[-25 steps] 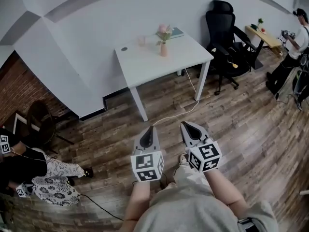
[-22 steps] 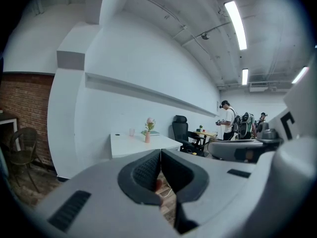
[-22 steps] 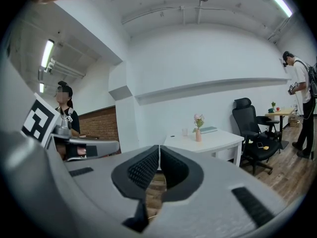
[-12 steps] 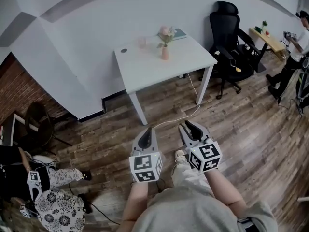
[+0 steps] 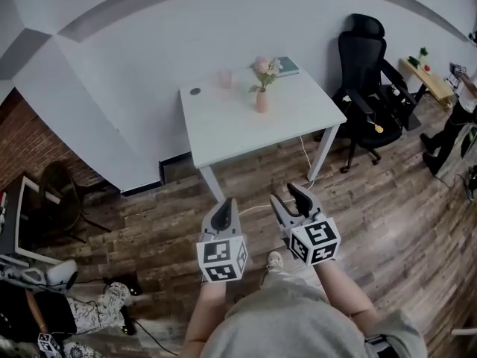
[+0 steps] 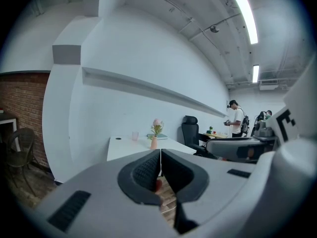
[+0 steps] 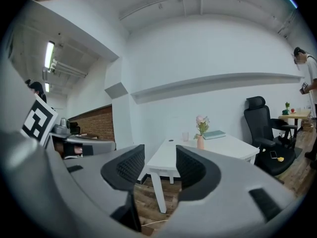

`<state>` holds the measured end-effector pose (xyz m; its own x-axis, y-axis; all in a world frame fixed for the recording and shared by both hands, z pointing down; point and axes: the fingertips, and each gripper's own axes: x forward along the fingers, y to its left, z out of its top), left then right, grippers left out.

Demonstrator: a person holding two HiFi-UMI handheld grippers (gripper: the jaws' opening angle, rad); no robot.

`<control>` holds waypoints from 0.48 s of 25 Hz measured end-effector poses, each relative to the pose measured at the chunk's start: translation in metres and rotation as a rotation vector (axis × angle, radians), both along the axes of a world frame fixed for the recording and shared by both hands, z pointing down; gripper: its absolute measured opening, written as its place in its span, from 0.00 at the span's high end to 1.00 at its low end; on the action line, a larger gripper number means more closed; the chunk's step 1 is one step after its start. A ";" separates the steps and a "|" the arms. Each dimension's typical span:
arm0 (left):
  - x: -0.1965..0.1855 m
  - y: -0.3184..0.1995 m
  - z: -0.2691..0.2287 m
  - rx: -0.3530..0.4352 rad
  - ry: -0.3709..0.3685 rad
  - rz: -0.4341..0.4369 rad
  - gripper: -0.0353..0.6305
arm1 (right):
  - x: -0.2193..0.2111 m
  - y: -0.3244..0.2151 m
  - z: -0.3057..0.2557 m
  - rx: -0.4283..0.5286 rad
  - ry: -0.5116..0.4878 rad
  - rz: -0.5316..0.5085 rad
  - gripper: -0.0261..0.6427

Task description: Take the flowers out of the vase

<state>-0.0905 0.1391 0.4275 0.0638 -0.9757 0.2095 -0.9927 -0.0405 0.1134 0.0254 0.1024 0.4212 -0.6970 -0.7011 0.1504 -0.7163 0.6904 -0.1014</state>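
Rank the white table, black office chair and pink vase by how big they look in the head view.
1. white table
2. black office chair
3. pink vase, by far the smallest

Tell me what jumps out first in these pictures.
The pink vase of flowers stands out near the far edge of the white table against the wall, with a black office chair to its right. In the foreground, well short of the table, the left gripper is shut and empty, while the right gripper is opening its jaws on nothing.
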 end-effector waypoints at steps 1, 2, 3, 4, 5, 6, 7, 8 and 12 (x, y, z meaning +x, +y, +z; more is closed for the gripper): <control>0.000 -0.012 -0.001 0.001 0.001 -0.006 0.94 | 0.000 -0.013 -0.001 0.000 -0.002 -0.004 0.67; 0.000 -0.024 -0.001 0.001 0.002 -0.013 0.94 | 0.001 -0.025 -0.002 -0.001 -0.003 -0.008 0.67; 0.001 -0.035 -0.001 0.001 0.003 -0.019 0.94 | 0.002 -0.037 -0.002 -0.001 -0.003 -0.012 0.67; 0.002 -0.045 -0.001 0.000 0.004 -0.024 0.94 | 0.003 -0.048 -0.002 0.000 -0.003 -0.016 0.67; 0.002 -0.056 -0.001 -0.001 0.006 -0.030 0.94 | 0.004 -0.059 -0.002 0.000 -0.002 -0.019 0.66; 0.002 -0.066 0.000 -0.003 0.007 -0.036 0.94 | 0.005 -0.070 -0.002 -0.001 -0.002 -0.023 0.66; 0.002 -0.076 0.000 -0.005 0.009 -0.042 0.94 | 0.005 -0.081 -0.002 -0.002 0.000 -0.027 0.66; 0.003 -0.086 0.001 -0.007 0.011 -0.049 0.94 | 0.005 -0.091 -0.001 -0.003 0.002 -0.033 0.66; 0.003 -0.119 0.004 -0.008 0.006 -0.075 0.94 | 0.005 -0.128 0.003 -0.002 0.004 -0.059 0.65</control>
<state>-0.0875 0.0200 0.4320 -0.0078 -0.9760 0.2176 -0.9922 0.0346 0.1197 0.0300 -0.0257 0.4240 -0.7368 -0.6583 0.1542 -0.6745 0.7314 -0.1003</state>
